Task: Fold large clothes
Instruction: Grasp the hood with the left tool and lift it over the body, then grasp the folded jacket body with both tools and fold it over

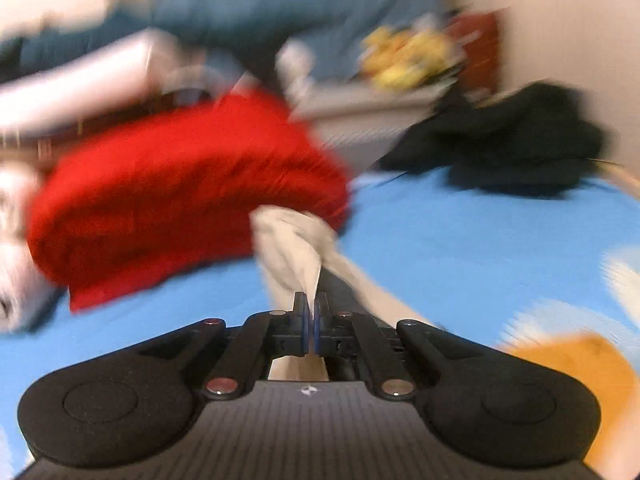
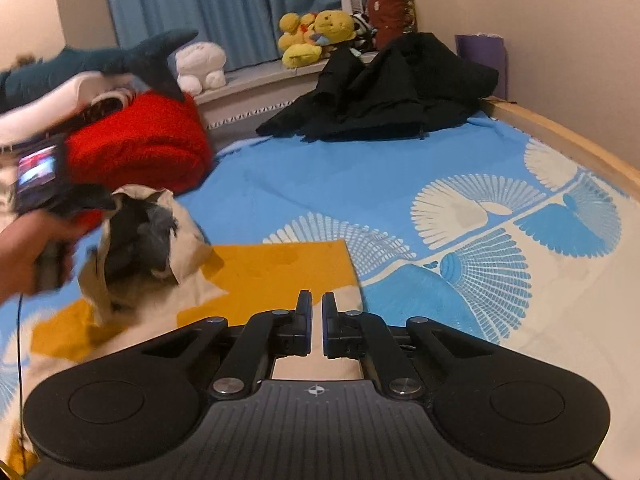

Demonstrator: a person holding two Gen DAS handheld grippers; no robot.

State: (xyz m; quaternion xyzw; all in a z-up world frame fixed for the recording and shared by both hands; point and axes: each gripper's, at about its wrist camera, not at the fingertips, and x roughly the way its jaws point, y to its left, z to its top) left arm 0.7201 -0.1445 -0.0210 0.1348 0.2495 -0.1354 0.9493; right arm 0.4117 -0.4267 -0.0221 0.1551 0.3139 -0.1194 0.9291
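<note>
Gripping beige garment between closed fingers, left gripper lifts cloth off blue bedsheet, red blanket just behind. Seen from right wrist: hand holding left gripper, garment bunched over orange patch. Right gripper nearly closed, slim gap between fingers, holding nothing, above sheet. Black clothes heaped at far edge.
</note>
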